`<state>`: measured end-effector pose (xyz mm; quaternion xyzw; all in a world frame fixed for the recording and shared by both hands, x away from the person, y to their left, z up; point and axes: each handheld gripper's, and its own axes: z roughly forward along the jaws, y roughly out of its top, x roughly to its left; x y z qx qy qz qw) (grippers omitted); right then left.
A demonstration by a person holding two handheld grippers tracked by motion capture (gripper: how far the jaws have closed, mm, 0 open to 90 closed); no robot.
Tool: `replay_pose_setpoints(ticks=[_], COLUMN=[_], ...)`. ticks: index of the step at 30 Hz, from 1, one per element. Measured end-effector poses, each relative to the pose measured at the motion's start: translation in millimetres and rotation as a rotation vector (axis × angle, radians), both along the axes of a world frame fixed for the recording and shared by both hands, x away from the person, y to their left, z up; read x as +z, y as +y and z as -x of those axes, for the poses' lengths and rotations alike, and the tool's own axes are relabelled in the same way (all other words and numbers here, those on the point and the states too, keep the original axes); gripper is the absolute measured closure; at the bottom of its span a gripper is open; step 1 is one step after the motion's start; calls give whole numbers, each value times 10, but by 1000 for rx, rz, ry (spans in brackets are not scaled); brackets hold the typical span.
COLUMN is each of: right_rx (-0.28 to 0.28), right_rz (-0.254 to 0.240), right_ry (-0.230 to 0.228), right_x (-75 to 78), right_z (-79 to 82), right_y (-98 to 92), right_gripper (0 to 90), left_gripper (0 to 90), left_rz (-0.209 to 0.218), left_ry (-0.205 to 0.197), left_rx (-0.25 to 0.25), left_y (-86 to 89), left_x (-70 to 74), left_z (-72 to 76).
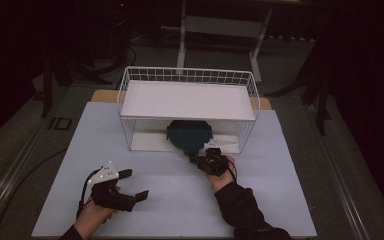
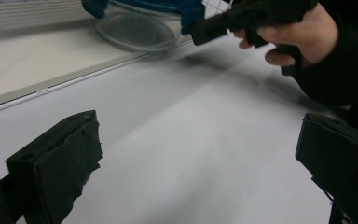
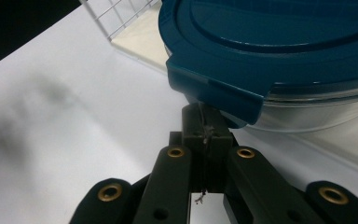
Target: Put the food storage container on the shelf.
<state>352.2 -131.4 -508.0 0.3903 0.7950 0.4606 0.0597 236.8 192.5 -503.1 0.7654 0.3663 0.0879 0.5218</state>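
One glass container [image 1: 190,136] with a teal lid sits at frame centre under the wire rack [image 1: 187,102], your right gripper [image 1: 200,159] pressed together just beneath its lid tab, your left gripper [image 1: 130,184] spread wide at lower left.

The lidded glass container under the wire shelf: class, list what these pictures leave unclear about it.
- Container, high view: its back is hidden under the wire shelf.
- Contents, right gripper view: blue lid covers them.
- Right tool, shut: contact with the lid's tab can't be told.
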Motion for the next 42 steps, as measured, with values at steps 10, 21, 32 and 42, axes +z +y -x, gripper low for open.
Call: replay_pose_setpoints(ticks=[10, 21, 32, 42], right_rx=[-25, -56, -39, 38], right_rz=[19, -13, -28, -84], right_ry=[-27, 1, -60, -68], right_x=[-2, -7, 57, 150], right_z=[-160, -288, -129, 104], right_y=[69, 82, 48, -41], right_gripper=[899, 899, 561, 141], left_gripper=[2, 2, 2, 2], left_rz=[4, 8, 2, 14], left_ry=[-4, 3, -10, -16], left_rx=[3, 0, -5, -11], left_y=[17, 37, 19, 13], left_x=[4, -1, 13, 19], left_z=[-2, -14, 8, 17])
